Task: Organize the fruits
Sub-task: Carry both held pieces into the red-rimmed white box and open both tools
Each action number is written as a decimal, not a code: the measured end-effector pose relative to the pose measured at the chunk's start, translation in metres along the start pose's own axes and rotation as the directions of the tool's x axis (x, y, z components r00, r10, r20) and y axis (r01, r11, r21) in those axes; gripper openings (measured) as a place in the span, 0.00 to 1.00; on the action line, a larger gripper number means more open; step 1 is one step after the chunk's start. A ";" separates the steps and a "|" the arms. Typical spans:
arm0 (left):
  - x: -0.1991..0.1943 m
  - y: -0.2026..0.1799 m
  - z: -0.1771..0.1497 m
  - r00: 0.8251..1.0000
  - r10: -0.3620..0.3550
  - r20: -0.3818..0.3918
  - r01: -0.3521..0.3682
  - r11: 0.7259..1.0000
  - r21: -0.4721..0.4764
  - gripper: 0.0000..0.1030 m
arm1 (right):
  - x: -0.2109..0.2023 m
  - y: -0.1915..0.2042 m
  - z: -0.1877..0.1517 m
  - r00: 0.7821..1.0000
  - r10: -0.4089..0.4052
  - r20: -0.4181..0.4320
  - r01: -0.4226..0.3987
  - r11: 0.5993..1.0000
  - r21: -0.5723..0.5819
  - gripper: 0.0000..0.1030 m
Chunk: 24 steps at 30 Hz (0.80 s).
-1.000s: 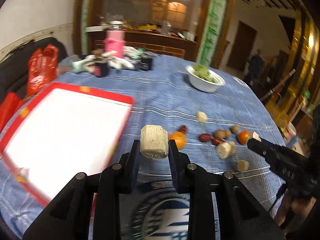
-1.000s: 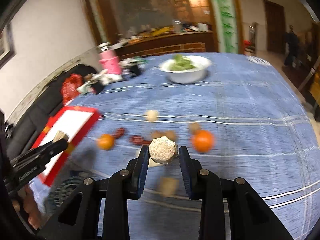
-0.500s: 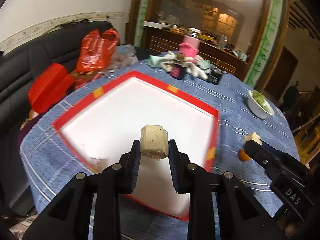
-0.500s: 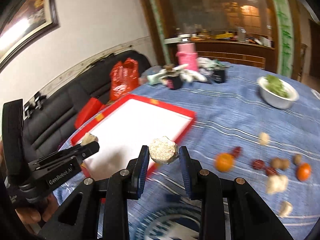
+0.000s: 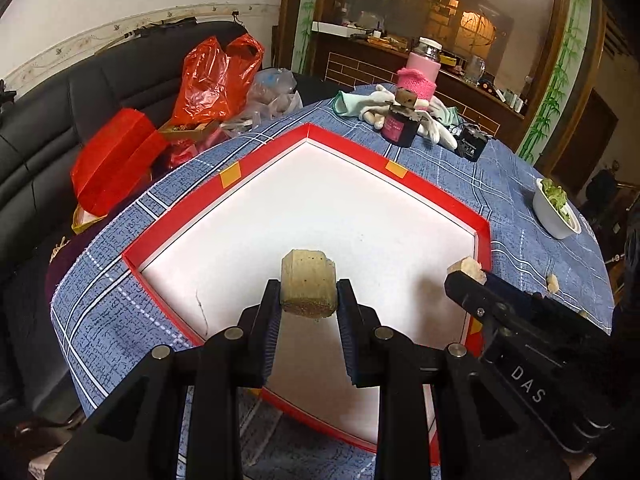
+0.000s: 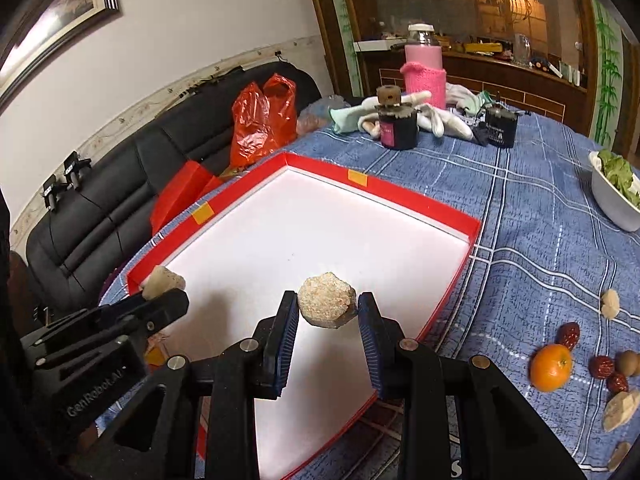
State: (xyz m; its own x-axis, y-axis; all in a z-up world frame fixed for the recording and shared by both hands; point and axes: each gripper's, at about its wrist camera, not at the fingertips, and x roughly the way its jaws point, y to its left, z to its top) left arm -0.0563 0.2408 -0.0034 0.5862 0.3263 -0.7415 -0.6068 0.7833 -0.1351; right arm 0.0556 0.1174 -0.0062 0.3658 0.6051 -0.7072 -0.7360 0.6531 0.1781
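Note:
My left gripper [image 5: 308, 298] is shut on a pale beige fruit chunk [image 5: 308, 282] and holds it above the near part of a red-rimmed white tray [image 5: 436, 194]. My right gripper [image 6: 327, 312] is shut on a rounder pale chunk [image 6: 327, 305] above the same tray [image 6: 420, 200]. Each gripper shows in the other's view, the right one [image 5: 466, 274] and the left one [image 6: 164, 286], each with its chunk at the tip. An orange [image 6: 551, 367], red dates [image 6: 569, 334] and pale pieces [image 6: 610, 303] lie on the blue cloth right of the tray.
A white bowl of greens [image 6: 616, 196] stands at the far right. A dark jar [image 6: 397, 128], a pink bottle [image 6: 425, 68], gloves [image 6: 440, 120] and a small black box [image 6: 501, 130] sit behind the tray. Red bags [image 5: 216, 76] lie on a black sofa beyond the table's left edge.
Both grippers have swung left from the loose fruit to above the tray, still holding their chunks. They now sit closer over the tray's near part.

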 end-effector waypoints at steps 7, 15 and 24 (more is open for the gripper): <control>0.007 -0.005 0.001 1.000 -0.006 -0.024 0.006 1.000 0.004 0.24 | 0.001 -0.002 0.000 1.000 -0.010 -0.010 0.010 1.000 0.007 0.30; 0.017 -0.005 -0.001 0.998 0.016 -0.062 -0.016 1.000 0.002 0.24 | 0.010 -0.004 -0.001 0.999 -0.018 -0.042 0.019 1.000 0.023 0.31; 0.018 0.008 0.000 0.998 0.025 -0.064 -0.028 0.998 -0.050 0.45 | 0.020 0.003 0.000 0.995 -0.054 -0.079 0.054 0.999 -0.005 0.35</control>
State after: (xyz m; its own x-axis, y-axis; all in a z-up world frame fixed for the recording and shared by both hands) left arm -0.0503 0.2529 -0.0173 0.5354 0.3112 -0.7852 -0.6490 0.7465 -0.1467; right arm 0.0606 0.1315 -0.0194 0.3590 0.5307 -0.7678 -0.7178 0.6827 0.1363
